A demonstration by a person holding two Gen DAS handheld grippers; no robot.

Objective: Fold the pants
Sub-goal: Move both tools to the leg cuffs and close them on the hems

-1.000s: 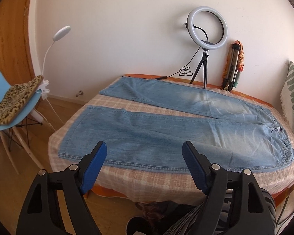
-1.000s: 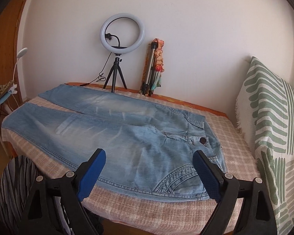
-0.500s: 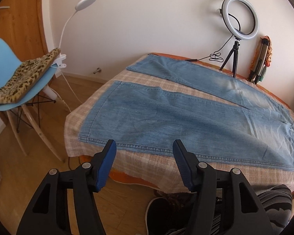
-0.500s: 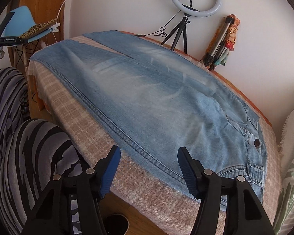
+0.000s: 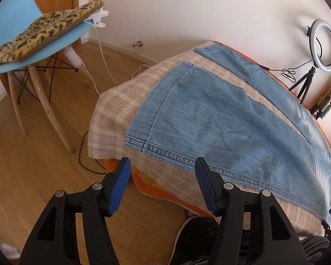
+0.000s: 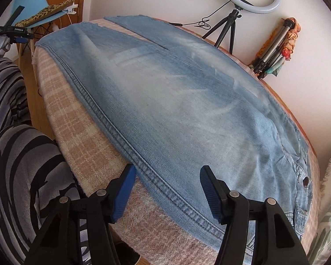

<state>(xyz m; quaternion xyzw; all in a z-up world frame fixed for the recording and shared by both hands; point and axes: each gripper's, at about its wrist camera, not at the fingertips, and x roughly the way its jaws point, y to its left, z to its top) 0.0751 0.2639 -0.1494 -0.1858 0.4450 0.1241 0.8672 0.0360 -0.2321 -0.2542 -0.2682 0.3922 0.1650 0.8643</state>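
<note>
Here, the pants (image 5: 220, 119) lie flat and unfolded on the checked tablecloth (image 5: 112, 119), the near leg's stitched side seam running just inside the table's front edge. The left gripper (image 5: 162, 165) hovers at the hem corner, jaws parted and empty — bare floor (image 5: 44, 154) beneath. The right gripper (image 6: 167, 172) straddles the seam near the waist, also parted, gripping nothing.

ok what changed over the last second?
Both grippers dropped toward the near edge of the jeans and narrowed their jaws: left gripper near the hem corner, right gripper over the side seam. Nothing grasped. Jeans stayed flat on the table.
</note>
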